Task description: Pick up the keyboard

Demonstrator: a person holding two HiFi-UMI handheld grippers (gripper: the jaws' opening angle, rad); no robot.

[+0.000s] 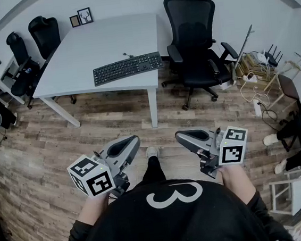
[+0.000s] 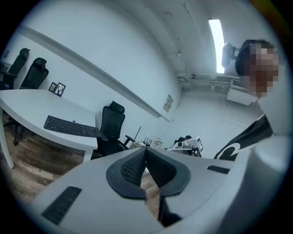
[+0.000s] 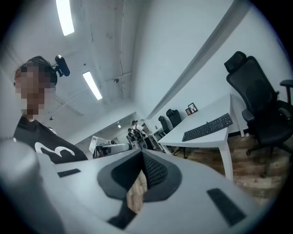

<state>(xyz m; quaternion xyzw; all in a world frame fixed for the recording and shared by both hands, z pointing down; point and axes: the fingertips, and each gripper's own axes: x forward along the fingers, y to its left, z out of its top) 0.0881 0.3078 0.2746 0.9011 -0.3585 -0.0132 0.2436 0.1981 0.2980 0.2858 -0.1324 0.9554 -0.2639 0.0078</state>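
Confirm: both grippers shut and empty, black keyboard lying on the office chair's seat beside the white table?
No. The keyboard lies on the white table, near its front edge, not on the office chair; the head view shows it. The left gripper and right gripper are shut and empty.

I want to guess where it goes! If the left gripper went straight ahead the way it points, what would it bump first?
Probably the black office chair beside the table, after open floor; the left gripper aims right of the keyboard. Depth is hard to judge.
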